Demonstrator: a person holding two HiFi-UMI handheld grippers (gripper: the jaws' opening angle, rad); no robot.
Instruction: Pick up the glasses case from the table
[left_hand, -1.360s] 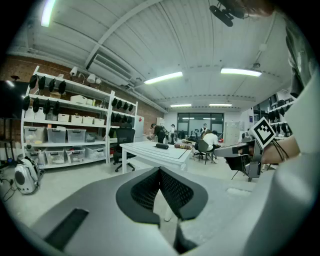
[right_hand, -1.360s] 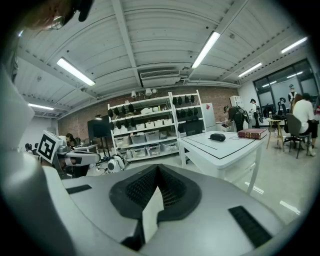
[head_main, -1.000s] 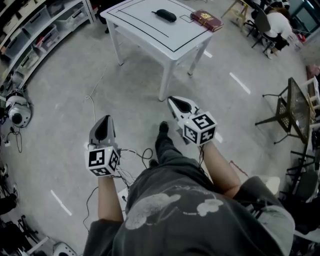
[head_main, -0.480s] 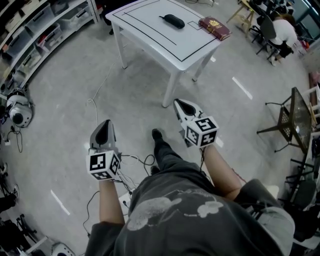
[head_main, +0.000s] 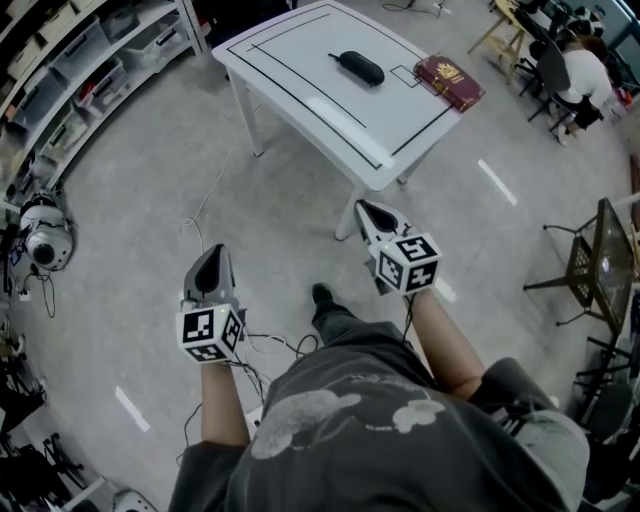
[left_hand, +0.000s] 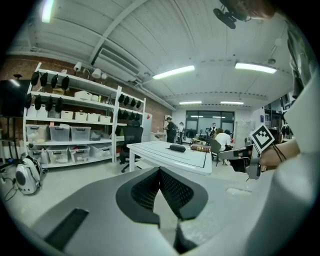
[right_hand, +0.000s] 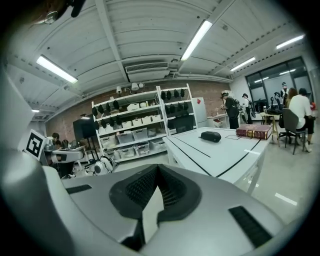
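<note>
My left tool (head_main: 210, 256) and right tool (head_main: 369, 209) are both closed and empty. The glasses case (head_main: 357, 67) lies mid-desk (head_main: 290, 62), well ahead. If I arrive with the tools closed, I may shove it toward the book (head_main: 450, 82).

Grey left gripper (left_hand: 160, 171): jaws together, empty. Ahead, white rectangular table (left_hand: 162, 156); black oval glasses case (left_hand: 177, 148) mid-top, dark red book (left_hand: 200, 148) near right edge.

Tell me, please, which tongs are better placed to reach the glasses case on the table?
Right, probably: the right tongs are beside the table's near corner, nearer the glasses case; the left tongs hang farther back.
</note>
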